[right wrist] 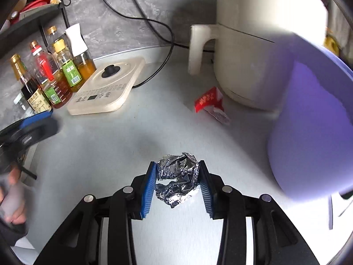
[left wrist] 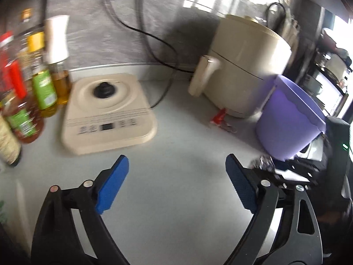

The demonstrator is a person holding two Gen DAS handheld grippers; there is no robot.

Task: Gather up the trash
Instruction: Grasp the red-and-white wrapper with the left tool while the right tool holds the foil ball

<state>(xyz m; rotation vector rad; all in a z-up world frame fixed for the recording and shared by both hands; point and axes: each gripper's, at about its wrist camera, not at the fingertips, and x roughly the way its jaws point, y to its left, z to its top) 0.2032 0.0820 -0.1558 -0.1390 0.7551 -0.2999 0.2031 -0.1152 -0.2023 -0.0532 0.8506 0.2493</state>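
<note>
A crumpled foil ball (right wrist: 176, 176) lies on the grey counter, and my right gripper (right wrist: 177, 165) is shut on it, with a blue pad pressed against each side. Just to its right stands a purple bin (right wrist: 313, 132), also in the left wrist view (left wrist: 286, 119). A red wrapper (right wrist: 208, 100) lies at the foot of the cream appliance, and the left wrist view shows this wrapper (left wrist: 219, 116) too. My left gripper (left wrist: 176, 161) hovers open over bare counter with nothing between its pads. The foil (left wrist: 263, 162) shows small at its right.
A cream air fryer (left wrist: 247, 66) stands at the back right, with a cream appliance base (left wrist: 106, 110) to its left. Several sauce and oil bottles (left wrist: 42, 84) crowd the left edge. A black cable (right wrist: 154, 24) runs along the wall. A person's hand (right wrist: 13, 198) holds the left gripper.
</note>
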